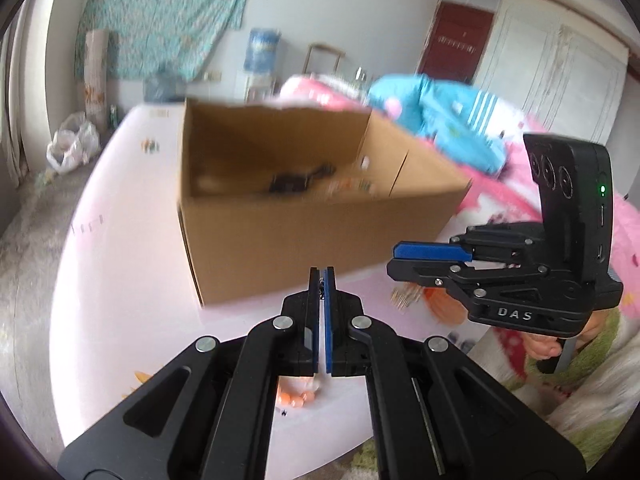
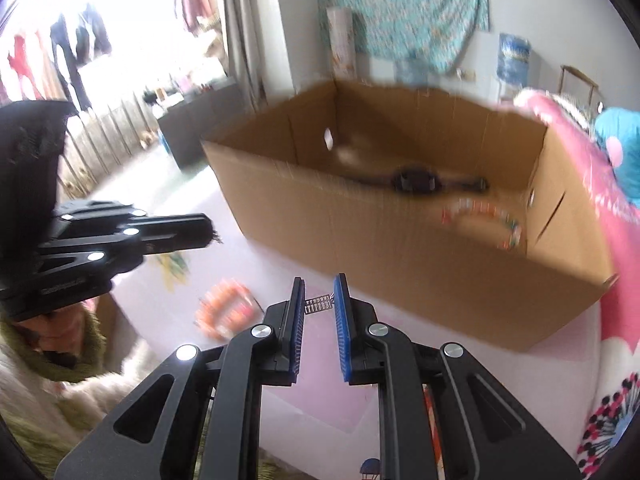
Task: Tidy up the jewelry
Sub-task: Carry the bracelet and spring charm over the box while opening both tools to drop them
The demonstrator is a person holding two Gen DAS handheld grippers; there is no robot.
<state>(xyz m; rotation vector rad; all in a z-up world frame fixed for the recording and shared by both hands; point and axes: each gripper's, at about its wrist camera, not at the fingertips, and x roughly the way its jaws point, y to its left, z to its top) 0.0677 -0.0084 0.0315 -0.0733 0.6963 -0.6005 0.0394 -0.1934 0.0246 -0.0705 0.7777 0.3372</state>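
A pale pink table [image 2: 168, 312] is filling the lower half of both views, smooth and glossy. On it an open cardboard box [image 2: 400, 272] is sitting across the middle of the frame — brown, corrugated, its top edge ragged. Inside, on the floor of the box, a black watch [image 2: 414, 182] is lying flat with its strap stretched out, and to the right of it a bracelet of white and coloured beads [image 2: 486, 216] is curving along the bottom near the right wall; both are blurred.

The left gripper [image 1: 321, 276] is reaching from the bottom centre of its own view, angled downward toward the box's near wall. Its blue pads are pressed almost together, pinching a small dark, chain-like piece [image 1: 321, 285] at the tips; what exactly it is cannot be told.

The right gripper [image 2: 319, 294] is pointing the same way from the bottom centre of its view. Its jaws are standing slightly apart, with a small silver comb-shaped ornament [image 2: 319, 304] bridging the gap near the tips, gripped between the ribbed blue pads.

On the table in the lower left of the right wrist view, an orange bead bracelet [image 2: 226, 312] is lying in a loop, just left of the right gripper's fingers. A fuzzy cream sleeve [image 2: 60, 392] with green trim is showing in the lower left corner.
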